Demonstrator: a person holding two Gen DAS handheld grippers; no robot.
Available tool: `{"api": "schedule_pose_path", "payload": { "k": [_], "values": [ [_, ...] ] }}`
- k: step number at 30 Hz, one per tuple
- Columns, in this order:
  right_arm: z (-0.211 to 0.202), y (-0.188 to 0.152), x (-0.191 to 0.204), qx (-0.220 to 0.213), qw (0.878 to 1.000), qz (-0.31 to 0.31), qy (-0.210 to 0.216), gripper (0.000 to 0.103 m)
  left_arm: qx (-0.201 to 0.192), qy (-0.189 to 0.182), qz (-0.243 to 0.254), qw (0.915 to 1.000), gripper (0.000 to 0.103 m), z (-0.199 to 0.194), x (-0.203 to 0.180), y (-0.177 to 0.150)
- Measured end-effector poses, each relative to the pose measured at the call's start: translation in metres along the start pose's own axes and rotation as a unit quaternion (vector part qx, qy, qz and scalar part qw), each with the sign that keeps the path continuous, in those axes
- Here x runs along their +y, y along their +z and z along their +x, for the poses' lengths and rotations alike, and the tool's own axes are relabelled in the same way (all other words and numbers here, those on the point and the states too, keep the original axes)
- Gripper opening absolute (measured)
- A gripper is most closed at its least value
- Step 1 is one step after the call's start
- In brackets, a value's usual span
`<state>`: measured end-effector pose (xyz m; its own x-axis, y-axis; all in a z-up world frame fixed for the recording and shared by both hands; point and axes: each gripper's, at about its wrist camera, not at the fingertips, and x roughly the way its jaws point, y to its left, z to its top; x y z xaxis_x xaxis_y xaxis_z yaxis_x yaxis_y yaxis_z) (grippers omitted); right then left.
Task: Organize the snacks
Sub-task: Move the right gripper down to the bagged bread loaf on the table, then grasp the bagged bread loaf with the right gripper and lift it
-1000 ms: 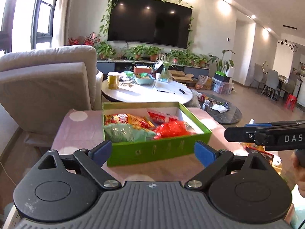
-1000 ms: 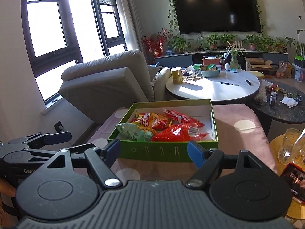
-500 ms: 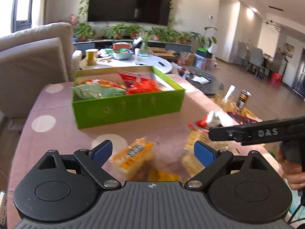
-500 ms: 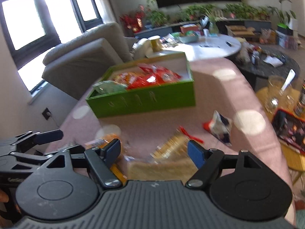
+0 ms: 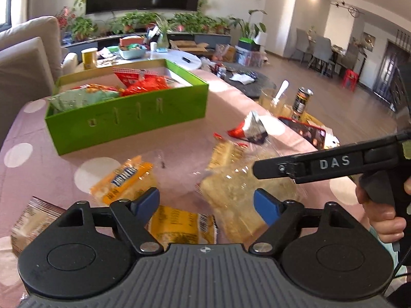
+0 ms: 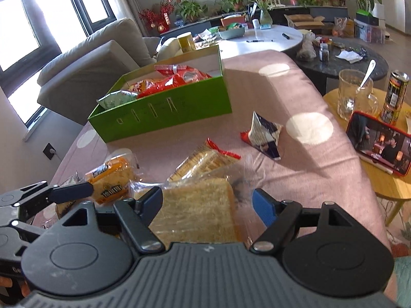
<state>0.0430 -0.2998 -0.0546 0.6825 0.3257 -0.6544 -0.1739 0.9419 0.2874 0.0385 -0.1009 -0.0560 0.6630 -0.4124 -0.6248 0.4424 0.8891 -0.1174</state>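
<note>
Fingers (image 6: 262,206) blue-padded; crinkly clear bread bag (image 6: 197,210) between, untouched.

The left claw (image 5: 205,200), its jaws closing with nothing pressed between them, hangs over a yellow snack packet (image 5: 179,224) on the pink dotted bench (image 5: 51,169). An orange cracker pack (image 5: 123,179) lies just left; bagged bread (image 5: 239,192) right. The green box (image 5: 128,120) holds snacks behind. The right claw (image 5: 308,165) reaches in from the right.
</note>
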Motion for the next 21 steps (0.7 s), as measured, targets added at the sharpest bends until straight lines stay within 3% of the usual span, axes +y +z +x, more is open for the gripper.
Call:
{"api": "schedule_pose_path", "payload": {
  "k": [8,16,21],
  "values": [
    [0.006,-0.008,-0.004,0.016,1.0,0.012,0.0,0.064,0.02,-0.011,0.007,0.9997,0.073,0.009,-0.006,-0.005],
    [0.001,-0.009,-0.006,0.006,1.0,0.013,0.005,0.066,0.034,-0.01,0.005,0.9993,0.073,0.017,-0.008,-0.006],
    [0.002,-0.008,-0.016,0.001,1.0,0.027,-0.012,0.069,0.037,-0.012,0.008,0.9992,0.073,0.019,-0.01,-0.006]
  ]
}}
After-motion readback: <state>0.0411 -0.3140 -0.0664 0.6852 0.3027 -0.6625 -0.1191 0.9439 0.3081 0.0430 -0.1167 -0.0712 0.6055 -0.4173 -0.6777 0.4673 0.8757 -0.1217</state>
